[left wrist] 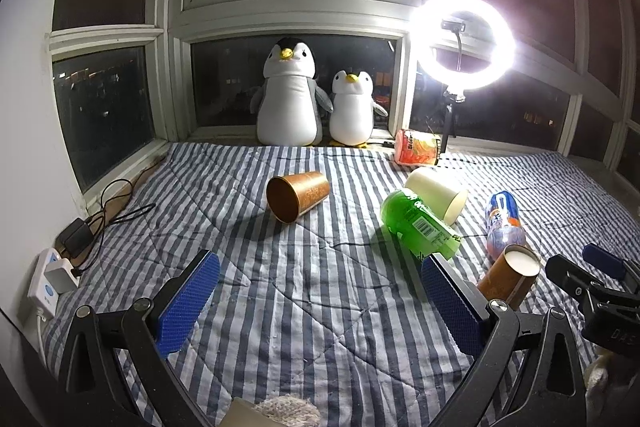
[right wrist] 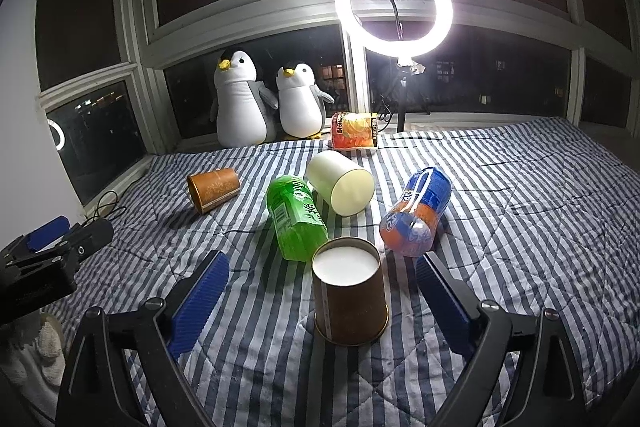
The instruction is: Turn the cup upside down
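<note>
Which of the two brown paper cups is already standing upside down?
The brown cup between the right gripper's open fingers: it stands mouth down, white base up. The other brown cup, near the window, lies on its side.

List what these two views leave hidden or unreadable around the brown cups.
- Upside-down brown cup: its mouth is pressed into the striped quilt in the right wrist view; the left wrist view hides its lower part behind the left gripper.
- Green bottle: cap end hidden behind that cup.
- Tipped brown cup: printed pattern too small to read.
</note>
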The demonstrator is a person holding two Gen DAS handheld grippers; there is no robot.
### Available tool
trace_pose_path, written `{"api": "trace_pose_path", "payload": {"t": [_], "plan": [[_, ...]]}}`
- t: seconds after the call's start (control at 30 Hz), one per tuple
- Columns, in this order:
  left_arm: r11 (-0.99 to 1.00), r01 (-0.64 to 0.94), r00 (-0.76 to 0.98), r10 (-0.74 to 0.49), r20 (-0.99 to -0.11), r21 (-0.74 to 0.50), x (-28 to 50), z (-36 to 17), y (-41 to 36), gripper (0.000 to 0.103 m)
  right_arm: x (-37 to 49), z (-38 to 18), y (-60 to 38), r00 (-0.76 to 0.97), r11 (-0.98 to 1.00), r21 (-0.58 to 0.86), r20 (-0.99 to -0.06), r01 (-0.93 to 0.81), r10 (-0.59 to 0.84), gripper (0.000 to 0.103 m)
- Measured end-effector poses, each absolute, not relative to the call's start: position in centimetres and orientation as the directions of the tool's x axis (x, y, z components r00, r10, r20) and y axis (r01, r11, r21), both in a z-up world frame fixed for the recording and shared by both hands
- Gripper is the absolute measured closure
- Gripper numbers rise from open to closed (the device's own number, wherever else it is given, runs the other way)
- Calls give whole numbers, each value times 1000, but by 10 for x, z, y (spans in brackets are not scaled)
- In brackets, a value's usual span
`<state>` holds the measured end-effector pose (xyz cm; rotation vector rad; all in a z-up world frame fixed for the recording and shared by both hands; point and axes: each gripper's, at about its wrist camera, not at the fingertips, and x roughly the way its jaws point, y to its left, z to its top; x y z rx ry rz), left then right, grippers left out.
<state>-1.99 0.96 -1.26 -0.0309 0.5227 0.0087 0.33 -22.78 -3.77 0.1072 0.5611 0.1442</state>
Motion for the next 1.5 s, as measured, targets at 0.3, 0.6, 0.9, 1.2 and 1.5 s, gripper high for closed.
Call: {"api": "trace_pose_path", "payload": {"t": [0.3, 0.6, 0.9, 1.2, 1.5], "plan": [[999, -15, 866, -1, -500, -28, -19, -12, 11, 1, 4, -37, -226, 838, 984, 139, -521, -109, 166, 10], [1000, -14, 867, -2, -498, -27, -19, -11, 10, 1, 3, -37, -227, 837, 984, 141, -520, -110, 168, 10], [1000, -14, 867, -1, -498, -27, -20, -10, 10, 1, 4, -37, -227, 836, 984, 143, -522, -108, 168, 10], [1000, -12, 867, -2, -498, -27, -19, -10, 9, 1, 3, -39, -228, 834, 984, 144, -525, -108, 168, 10], [1000, -12, 868, -2, -497, -26, -19, -10, 9, 1, 3, -40, -228, 831, 983, 151, -528, -107, 171, 10]]}}
